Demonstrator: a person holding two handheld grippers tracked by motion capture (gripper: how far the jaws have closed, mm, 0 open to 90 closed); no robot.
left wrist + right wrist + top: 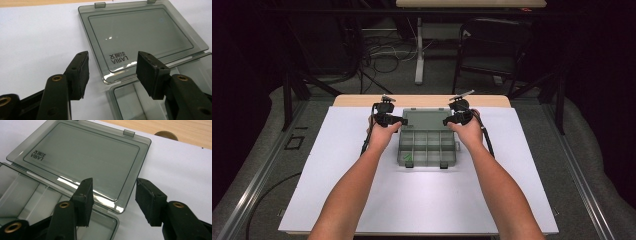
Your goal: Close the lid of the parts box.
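Note:
A smoky clear plastic organiser box (427,147) lies open at the table's middle, its lid (426,119) folded flat away from me. The lid (140,37) carries printed lettering. My left gripper (401,120) is open at the lid's left corner near the hinge, and its jaws straddle that corner (112,67). My right gripper (446,121) is open at the lid's right corner (113,195) and straddles it the same way. The tray is split into several compartments; something small and green (408,158) lies in the front left one.
A white sheet (337,185) covers the wooden table (357,100). Two latch tabs (443,164) stick out at the box's front edge. A round hole (166,135) shows in the wood beyond the sheet. Behind the table are a chair (492,45), a table leg and cables.

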